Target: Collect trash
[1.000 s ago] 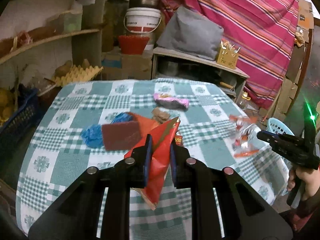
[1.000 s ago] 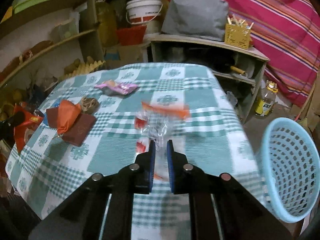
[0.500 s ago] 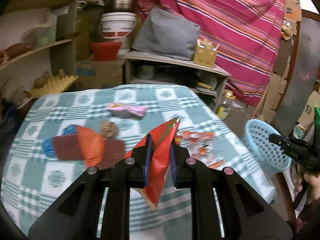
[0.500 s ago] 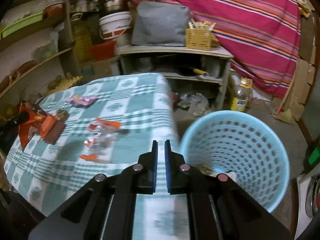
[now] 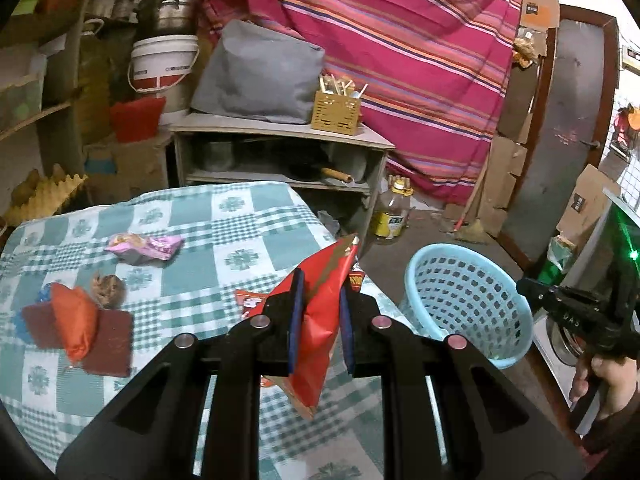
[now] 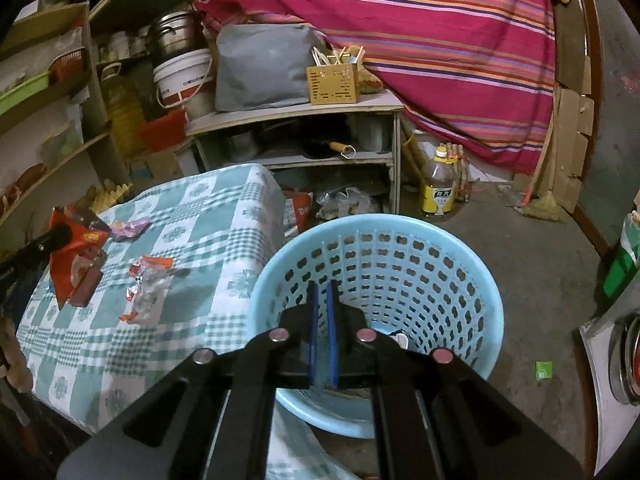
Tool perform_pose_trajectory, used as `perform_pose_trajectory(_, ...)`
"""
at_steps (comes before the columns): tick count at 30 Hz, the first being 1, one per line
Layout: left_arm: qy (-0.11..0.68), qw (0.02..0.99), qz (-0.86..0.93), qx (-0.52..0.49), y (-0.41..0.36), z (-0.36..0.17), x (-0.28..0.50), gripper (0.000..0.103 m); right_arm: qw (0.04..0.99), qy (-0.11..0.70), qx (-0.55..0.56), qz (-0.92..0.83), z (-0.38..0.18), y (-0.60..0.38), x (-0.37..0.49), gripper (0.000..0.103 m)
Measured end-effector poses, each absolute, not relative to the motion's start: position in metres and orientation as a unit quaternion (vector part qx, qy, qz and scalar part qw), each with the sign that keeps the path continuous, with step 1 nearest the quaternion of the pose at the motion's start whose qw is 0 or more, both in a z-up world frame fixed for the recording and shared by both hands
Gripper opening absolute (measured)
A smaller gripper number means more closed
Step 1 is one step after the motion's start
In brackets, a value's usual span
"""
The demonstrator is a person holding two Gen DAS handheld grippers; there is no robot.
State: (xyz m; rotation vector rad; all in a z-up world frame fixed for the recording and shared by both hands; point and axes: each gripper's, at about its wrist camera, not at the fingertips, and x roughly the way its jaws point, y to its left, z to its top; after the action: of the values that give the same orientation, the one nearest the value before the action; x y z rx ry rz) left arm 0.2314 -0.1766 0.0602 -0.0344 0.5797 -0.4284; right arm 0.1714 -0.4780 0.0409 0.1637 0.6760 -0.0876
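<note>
My left gripper [image 5: 320,280] is shut on a red snack wrapper [image 5: 320,320] and holds it above the table's right edge, left of the light blue basket [image 5: 468,304]. The wrapper also shows at the left of the right wrist view [image 6: 76,256]. My right gripper [image 6: 321,286] is shut and empty, over the near rim of the basket [image 6: 376,280]. A clear and orange wrapper [image 6: 146,284], a pink wrapper [image 5: 144,246], an orange wrapper [image 5: 74,324] on a dark red cloth [image 5: 112,336] and a brown crumpled scrap [image 5: 108,288] lie on the checked tablecloth [image 5: 224,240].
A wooden shelf unit [image 5: 280,152] with a grey bag and a yellow holder stands behind the table. An oil bottle [image 6: 440,188] stands on the floor by it. A striped red curtain hangs behind. A small green scrap [image 6: 543,370] lies on the floor right of the basket.
Both grippers have swung right toward the basket. My right gripper moved from over the clear wrapper on the table to over the basket rim. My left gripper still holds the red wrapper.
</note>
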Motion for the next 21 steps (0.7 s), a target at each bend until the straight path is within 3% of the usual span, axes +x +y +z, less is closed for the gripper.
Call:
perform_pose_trajectory(9, 0.290, 0.942, -0.166, -0.027, -0.129, 0.055, 0.229, 0.015, 0.935, 0.350, 0.062, -0.014, 0.028, -0.432, 0.187, 0.007)
perform_pose_trajectory(11, 0.291, 0.944, -0.153, -0.032, -0.110, 0.051, 0.229, 0.015, 0.934, 0.354, 0.056, -0.007, 0.026, -0.416, 0.193, 0.023)
perform_pose_trajectory(12, 0.291, 0.945, -0.143, -0.033, -0.099, 0.049, 0.229, 0.015, 0.934, 0.354, 0.051, -0.006, 0.025, -0.405, 0.196, 0.050)
perform_pose_trajectory(13, 0.291, 0.946, -0.137, -0.033, -0.091, 0.048, 0.230, 0.015, 0.936, 0.347, 0.049, -0.007, 0.025, -0.393, 0.198, 0.068)
perform_pose_trajectory(21, 0.288, 0.952, -0.096, -0.041, -0.030, 0.036, 0.235, 0.015, 0.928, 0.370, 0.037, 0.027, 0.008, -0.314, 0.235, 0.069)
